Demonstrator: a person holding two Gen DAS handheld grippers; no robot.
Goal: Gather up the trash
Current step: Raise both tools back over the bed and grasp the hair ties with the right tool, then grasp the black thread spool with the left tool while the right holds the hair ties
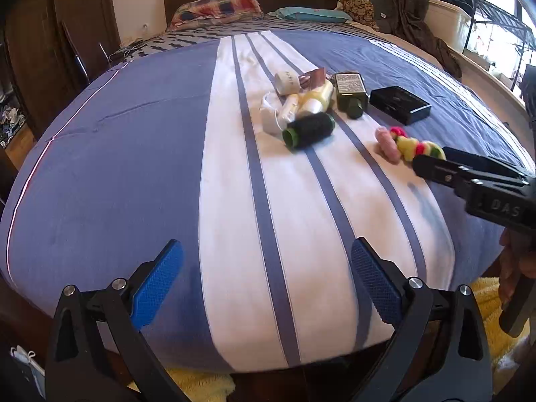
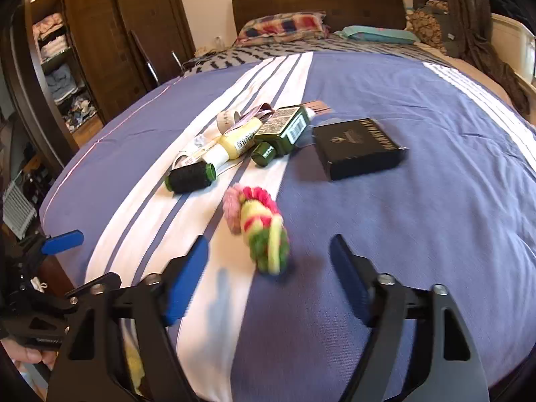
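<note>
Both grippers' jaws spread wide, the right gripper [image 2: 268,278] nears the woolly toy [image 2: 259,226] lying lengthwise straight ahead on the bed [image 2: 418,217].

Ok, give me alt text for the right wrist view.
Open right tongs hover over a striped blue bedspread, just short of a pink, green and yellow woolly toy. Behind it lie a hair roller, bottles and a black box.

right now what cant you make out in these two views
- Fluffy pom-pom item: motion-blurred in the right wrist view; in the left wrist view the right gripper covers its near end.
- Black box: lettering too blurred to read.
- Small white items behind the black roller: overlapped, unidentifiable.
- No trash container shows in either view.
</note>
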